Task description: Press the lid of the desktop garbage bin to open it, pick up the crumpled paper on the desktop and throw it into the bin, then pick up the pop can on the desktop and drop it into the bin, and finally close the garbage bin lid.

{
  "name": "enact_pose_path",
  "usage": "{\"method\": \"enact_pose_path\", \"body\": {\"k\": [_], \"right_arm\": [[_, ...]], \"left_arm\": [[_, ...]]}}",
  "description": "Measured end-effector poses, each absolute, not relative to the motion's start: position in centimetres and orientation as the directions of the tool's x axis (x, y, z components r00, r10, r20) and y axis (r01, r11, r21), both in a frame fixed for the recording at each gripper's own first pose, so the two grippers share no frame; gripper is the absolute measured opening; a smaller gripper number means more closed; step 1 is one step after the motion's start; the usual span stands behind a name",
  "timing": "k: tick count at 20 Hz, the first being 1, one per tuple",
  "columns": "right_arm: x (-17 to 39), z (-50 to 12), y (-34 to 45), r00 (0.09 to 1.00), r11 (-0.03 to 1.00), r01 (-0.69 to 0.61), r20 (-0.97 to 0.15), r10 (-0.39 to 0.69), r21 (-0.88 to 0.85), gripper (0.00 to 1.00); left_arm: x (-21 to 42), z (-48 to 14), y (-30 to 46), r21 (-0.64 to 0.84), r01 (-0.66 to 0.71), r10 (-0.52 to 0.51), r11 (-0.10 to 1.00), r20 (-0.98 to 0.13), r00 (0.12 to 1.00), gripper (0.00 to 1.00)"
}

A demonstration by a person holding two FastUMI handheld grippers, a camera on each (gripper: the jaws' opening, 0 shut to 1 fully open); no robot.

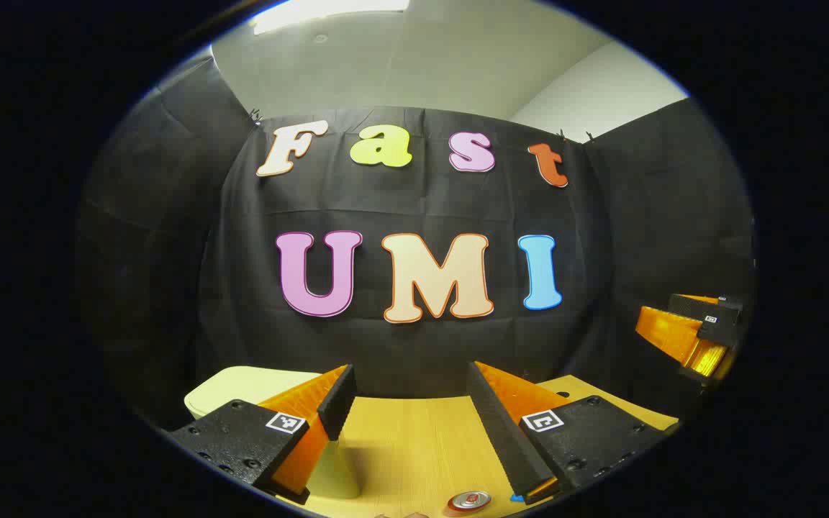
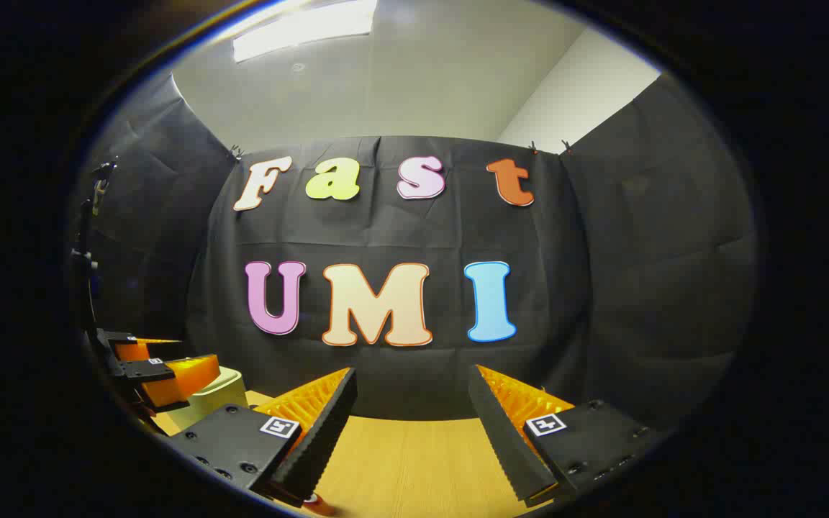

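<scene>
In the left gripper view my left gripper (image 1: 409, 388) hangs open over the wooden table (image 1: 414, 439), nothing between its fingers. The pale yellow-green garbage bin (image 1: 242, 385) stands behind its left finger, lid down. The pop can (image 1: 469, 500) shows its silver top and red rim at the bottom edge, just below the right finger. My right gripper (image 1: 681, 324) floats at the far right. In the right gripper view the right gripper (image 2: 411, 388) is open and empty over the table (image 2: 414, 460). The left gripper (image 2: 184, 360) hovers over the bin (image 2: 224, 392) at the left. A red bit, probably the can (image 2: 317, 503), peeks under the left finger.
Black cloth walls close the booth behind and on both sides of the table. A dark stand (image 2: 87, 273) rises at the far left in the right gripper view. Bare wood lies between both pairs of fingers.
</scene>
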State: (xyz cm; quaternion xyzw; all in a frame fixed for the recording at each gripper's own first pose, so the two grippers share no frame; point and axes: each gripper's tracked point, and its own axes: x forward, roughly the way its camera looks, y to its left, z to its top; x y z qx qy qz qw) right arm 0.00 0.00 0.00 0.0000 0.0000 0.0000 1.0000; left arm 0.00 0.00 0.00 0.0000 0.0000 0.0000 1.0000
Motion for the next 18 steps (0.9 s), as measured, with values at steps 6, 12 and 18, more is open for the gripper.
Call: {"method": "enact_pose_path", "body": {"k": [6,12,18], "right_arm": [[0.6,-1.2,0.9,0.999,0.999,-0.046,-0.020,0.046,0.024,0.98],[0.9,-2.1,1.4,0.997,0.997,-0.073,-0.034,0.074,0.006,0.98],[1.8,-3.2,-0.3,0.995,0.997,-0.063,-0.074,0.066,0.046,0.98]], "left_arm": [[0.2,0.3,0.3,0.022,-0.022,0.022,1.000,0.022,1.000,0.93],[0.4,-0.7,0.9,0.019,-0.057,0.057,0.998,0.000,0.998,0.93],[0.2,-1.5,0.1,0.033,-0.055,0.055,0.998,-0.014,0.998,0.93]]}}
